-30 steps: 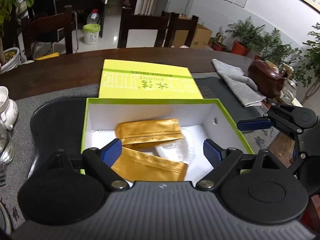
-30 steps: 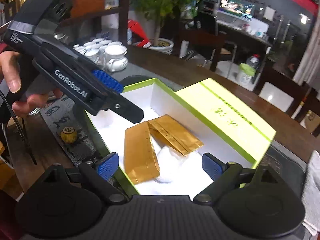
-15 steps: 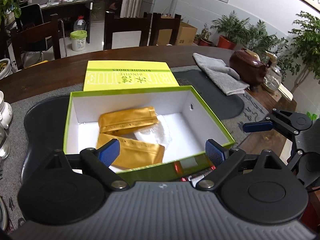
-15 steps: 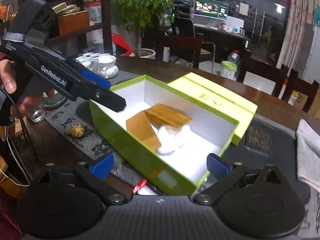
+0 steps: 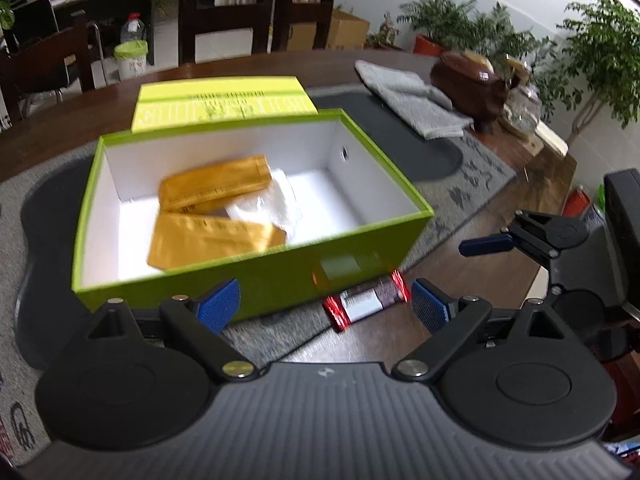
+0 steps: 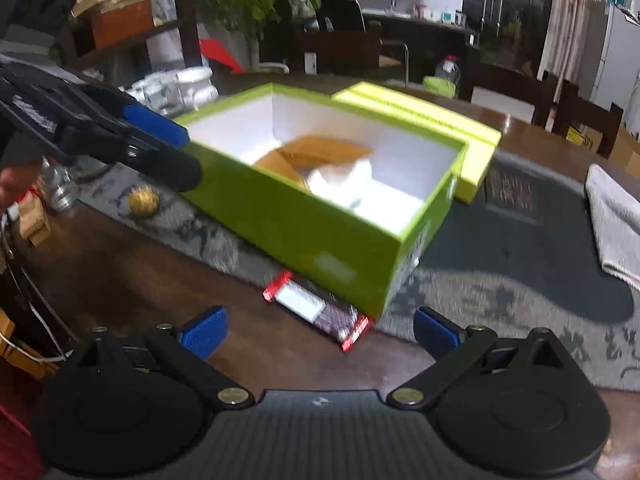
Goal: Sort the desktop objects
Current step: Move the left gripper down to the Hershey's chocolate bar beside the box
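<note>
Both grippers (image 5: 324,306) (image 6: 320,332) gape wide and empty, with the red-ended packet (image 6: 316,311) lying crosswise just ahead, nearer the right one.

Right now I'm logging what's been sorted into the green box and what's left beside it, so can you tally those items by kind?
Gold foil pouches in the green box: 2
White crumpled wrapper in the box: 1
Red-ended packet on the table by the box's near wall: 1
Total: 4
</note>
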